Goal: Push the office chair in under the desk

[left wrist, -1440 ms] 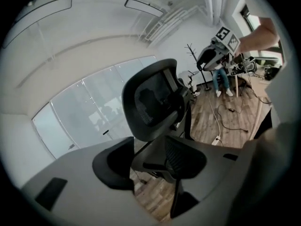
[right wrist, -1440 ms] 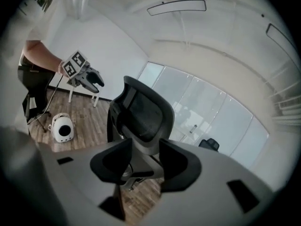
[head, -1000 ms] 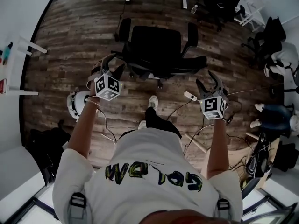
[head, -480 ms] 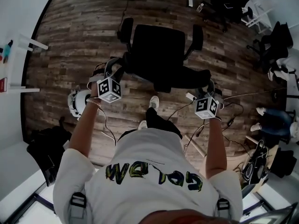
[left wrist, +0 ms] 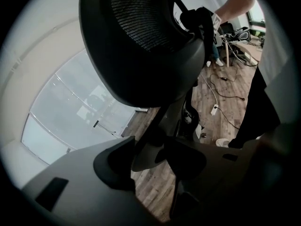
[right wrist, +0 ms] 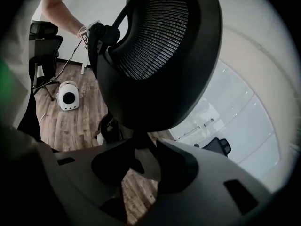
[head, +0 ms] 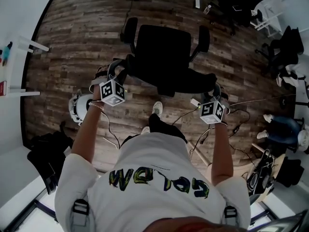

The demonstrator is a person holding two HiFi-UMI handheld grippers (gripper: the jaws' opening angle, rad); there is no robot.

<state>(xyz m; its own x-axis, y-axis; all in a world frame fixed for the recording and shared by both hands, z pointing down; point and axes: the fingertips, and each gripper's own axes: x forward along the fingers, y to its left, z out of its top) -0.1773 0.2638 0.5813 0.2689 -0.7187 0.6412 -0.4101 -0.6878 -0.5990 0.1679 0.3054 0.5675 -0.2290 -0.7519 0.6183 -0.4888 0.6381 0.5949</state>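
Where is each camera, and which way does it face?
Head view: on the person's head, steeply down at the office chair; shows shirt, arms, left claw, right claw.
Left gripper view: on the left claw, along its jaws, just closing on the backrest.
Right gripper view: on the right claw, along its jaws, just closing on the backrest.
Shared: both gripper views show the mesh backrest.

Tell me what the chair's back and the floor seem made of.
Chair back: black matte mesh, its fine grid shows, in a smooth, probably plastic rim. Floor: wood or wood-look planks, with grain and seams, low sheen.
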